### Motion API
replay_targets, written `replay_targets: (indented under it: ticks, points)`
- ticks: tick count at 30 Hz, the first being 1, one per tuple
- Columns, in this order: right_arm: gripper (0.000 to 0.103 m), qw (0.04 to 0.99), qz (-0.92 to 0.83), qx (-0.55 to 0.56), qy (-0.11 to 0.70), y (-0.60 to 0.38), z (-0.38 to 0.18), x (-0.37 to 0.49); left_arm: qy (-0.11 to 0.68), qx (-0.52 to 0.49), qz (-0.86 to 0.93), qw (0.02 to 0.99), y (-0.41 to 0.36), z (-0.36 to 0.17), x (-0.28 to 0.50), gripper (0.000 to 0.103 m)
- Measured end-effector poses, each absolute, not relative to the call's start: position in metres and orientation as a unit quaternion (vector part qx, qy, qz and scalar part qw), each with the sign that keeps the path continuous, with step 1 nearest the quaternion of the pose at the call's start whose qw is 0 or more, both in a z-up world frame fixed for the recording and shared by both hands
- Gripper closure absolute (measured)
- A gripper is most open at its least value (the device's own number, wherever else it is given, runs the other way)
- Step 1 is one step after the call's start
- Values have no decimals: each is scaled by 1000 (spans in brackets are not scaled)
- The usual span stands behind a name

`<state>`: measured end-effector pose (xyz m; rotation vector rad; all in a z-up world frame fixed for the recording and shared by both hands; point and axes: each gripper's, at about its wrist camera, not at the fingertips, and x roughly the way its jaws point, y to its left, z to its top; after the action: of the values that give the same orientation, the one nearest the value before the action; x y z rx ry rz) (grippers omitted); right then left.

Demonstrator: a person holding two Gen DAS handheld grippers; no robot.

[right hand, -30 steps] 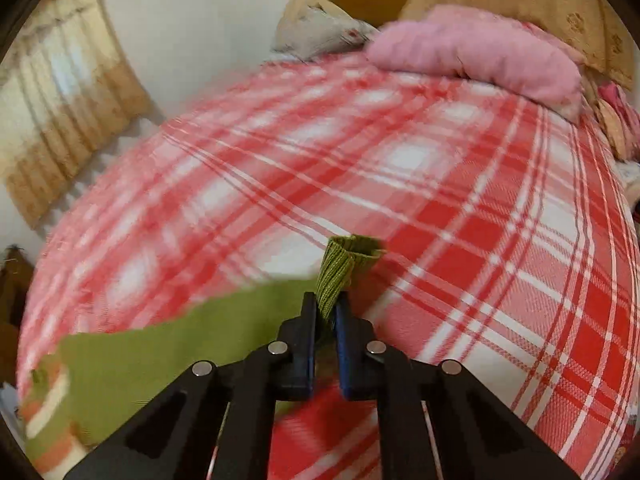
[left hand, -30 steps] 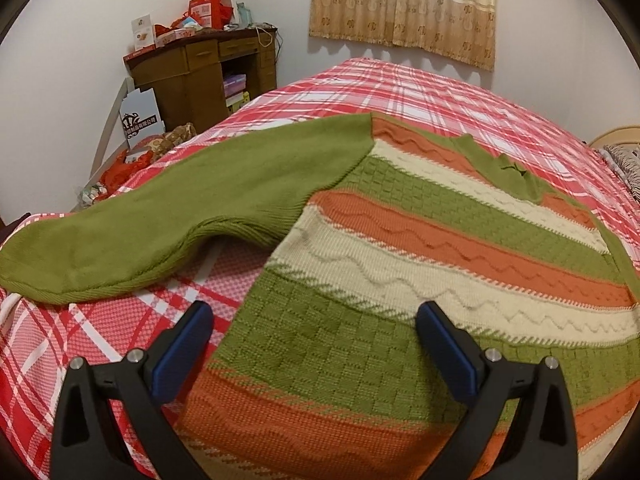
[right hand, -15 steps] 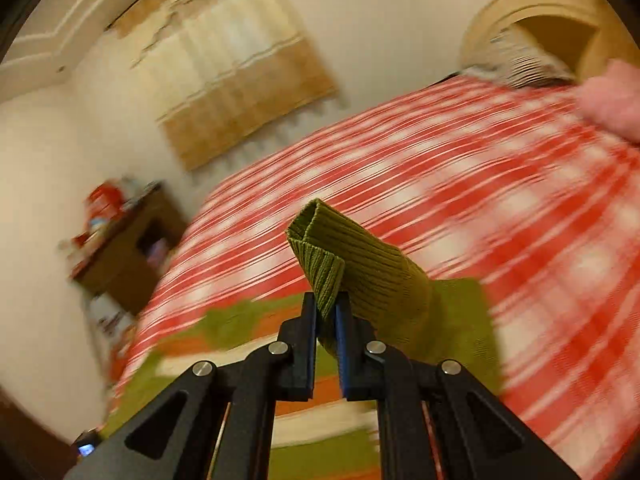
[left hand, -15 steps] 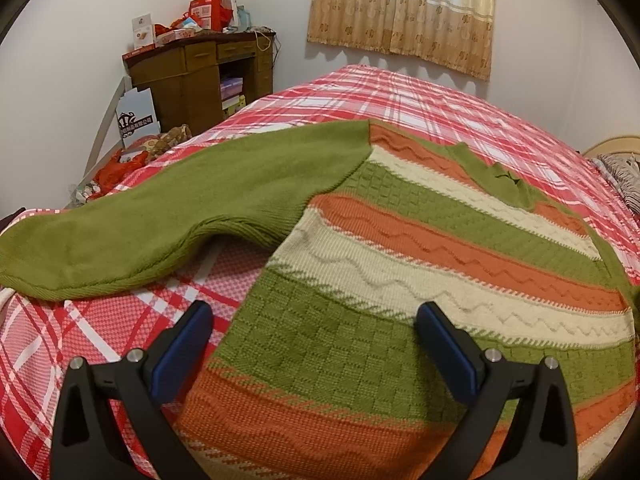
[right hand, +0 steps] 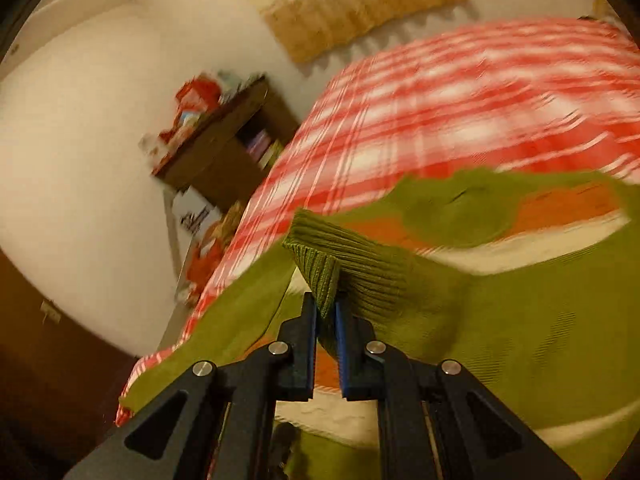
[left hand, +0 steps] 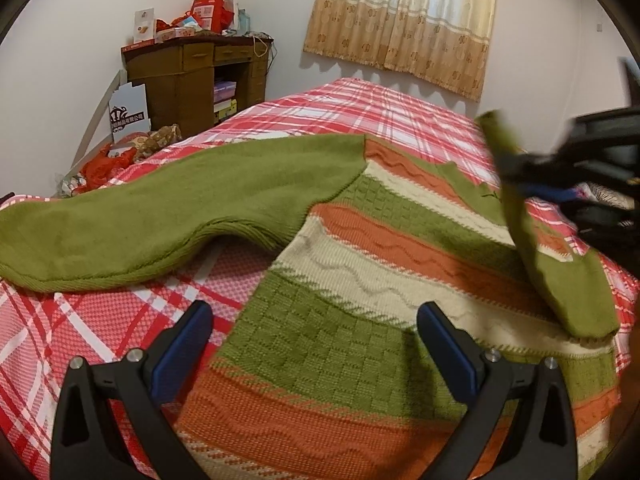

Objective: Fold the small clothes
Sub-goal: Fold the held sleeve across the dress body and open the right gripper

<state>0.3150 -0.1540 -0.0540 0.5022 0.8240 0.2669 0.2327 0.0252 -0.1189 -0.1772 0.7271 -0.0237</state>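
Bed with red-and-white plaid cover (left hand: 392,120) fills room; brown wooden desk (left hand: 188,80) heaped with red boxes against white wall, beige patterned curtain (left hand: 404,20) beyond. Knitted sweater, green, orange and cream stripes with plain green sleeves (left hand: 360,248), lies flat on bed, one sleeve stretched left. Left tongs (left hand: 316,344) gape wide above sweater hem, gripping nothing. Right tongs (right hand: 326,320) clamped on ribbed green cuff (right hand: 320,272), other sleeve lifted over sweater body.
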Motion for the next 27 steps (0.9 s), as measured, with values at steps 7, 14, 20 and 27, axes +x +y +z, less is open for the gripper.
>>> replay_targets:
  ticks: [7,14,20,27]
  points:
    - [95,859,193,236,412,-128,-90,342,350,-92,-17,932,28,-119,232,0]
    - [68,804,267,290,446,-125,-114,357,348,-95,-18,932,28,-120,231,0]
    - [64,814,290,314,394,-144,-88,331,349,-89,-15,933,26,-119,230,0]
    - [64,875,152,223,402,-180,-95,283,351,-82,-10,933,23,-120,230,0]
